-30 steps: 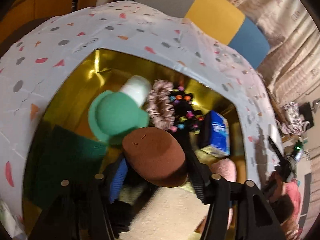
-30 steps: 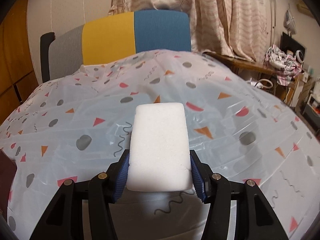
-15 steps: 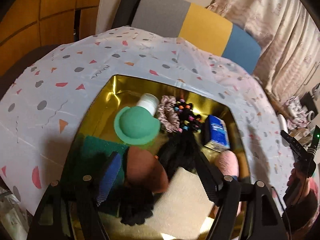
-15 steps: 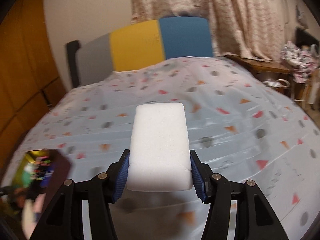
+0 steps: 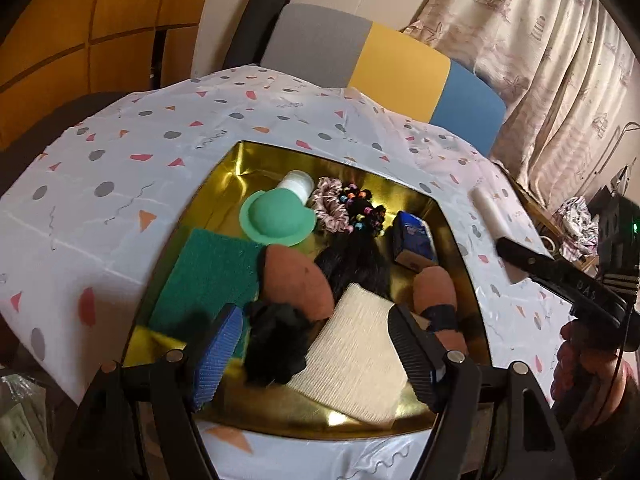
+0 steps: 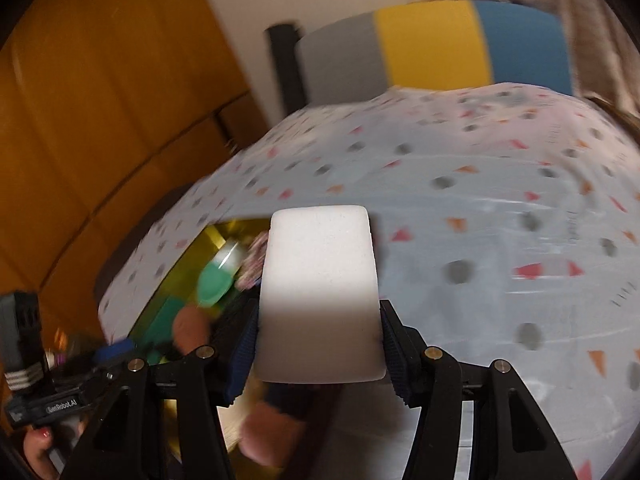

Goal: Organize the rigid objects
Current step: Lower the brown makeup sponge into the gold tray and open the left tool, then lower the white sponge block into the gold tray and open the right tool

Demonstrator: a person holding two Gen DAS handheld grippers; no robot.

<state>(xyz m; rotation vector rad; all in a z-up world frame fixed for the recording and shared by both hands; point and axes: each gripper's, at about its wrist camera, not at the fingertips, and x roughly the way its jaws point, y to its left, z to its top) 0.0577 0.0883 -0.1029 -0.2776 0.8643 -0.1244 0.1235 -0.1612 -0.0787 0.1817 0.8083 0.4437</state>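
The tray (image 5: 276, 152) sits on the cloth-covered desk (image 5: 120, 184). In the tray, the bottle (image 5: 297, 185) lies at the far side with the round hat (image 5: 276, 220) just before it, the scrunchie (image 5: 330, 204) right of the hat, and the box (image 5: 412, 238) further right. A chair (image 5: 384, 60) stands behind the desk.

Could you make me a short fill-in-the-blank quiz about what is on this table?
1. The right gripper is shut on a ____ block.
2. The green hat lies inside the ____-coloured tray.
3. Between the fingers of the left gripper there is ____.
4. The brown hat lies beside the ____ hat.

Missing words: white; gold; nothing; green
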